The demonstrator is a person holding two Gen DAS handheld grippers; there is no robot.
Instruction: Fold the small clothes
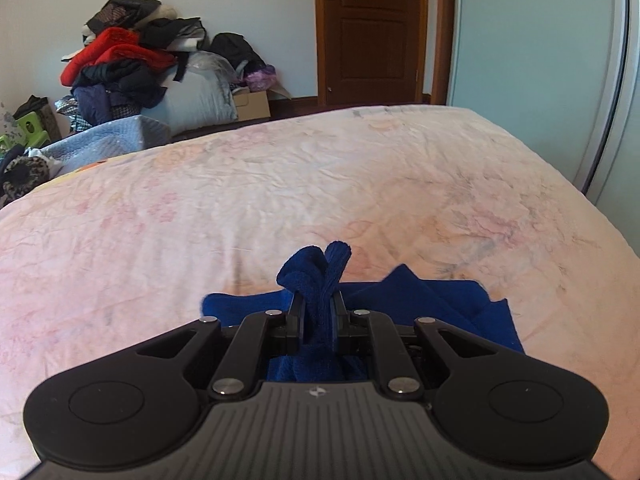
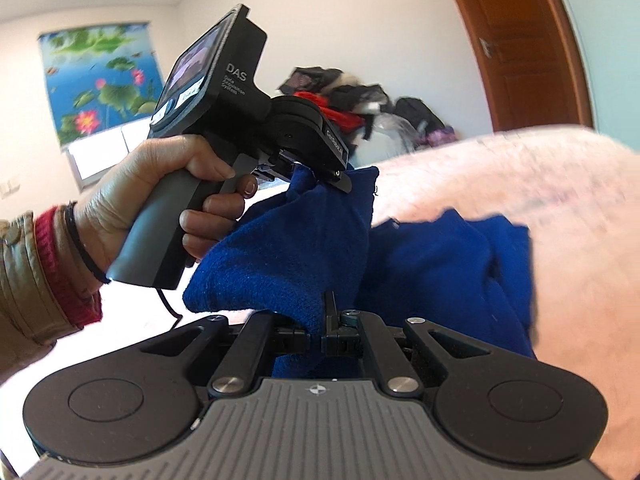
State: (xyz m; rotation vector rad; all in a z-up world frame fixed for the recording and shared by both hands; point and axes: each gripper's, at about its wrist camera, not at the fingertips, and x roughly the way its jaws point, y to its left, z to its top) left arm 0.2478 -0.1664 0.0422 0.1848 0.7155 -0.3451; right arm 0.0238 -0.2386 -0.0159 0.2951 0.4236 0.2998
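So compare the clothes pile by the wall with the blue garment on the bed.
The clothes pile is a heap of many pieces, red, black and dark; the blue garment is one piece in one colour. The pile sits untouched beside the bed; the garment lies on the bedsheet. Nothing holds the pile; the left gripper and right gripper are both shut on the garment. Neither is neatly folded yet.

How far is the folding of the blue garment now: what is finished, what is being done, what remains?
Done: part of the blue garment already lies doubled on the pink bedsheet. In hand: the left gripper and the right gripper are each shut on a bunch of its cloth, lifted off the bed. Left: laying the held edge down, letting go, and flattening. Whether the fold is neat cannot be told.
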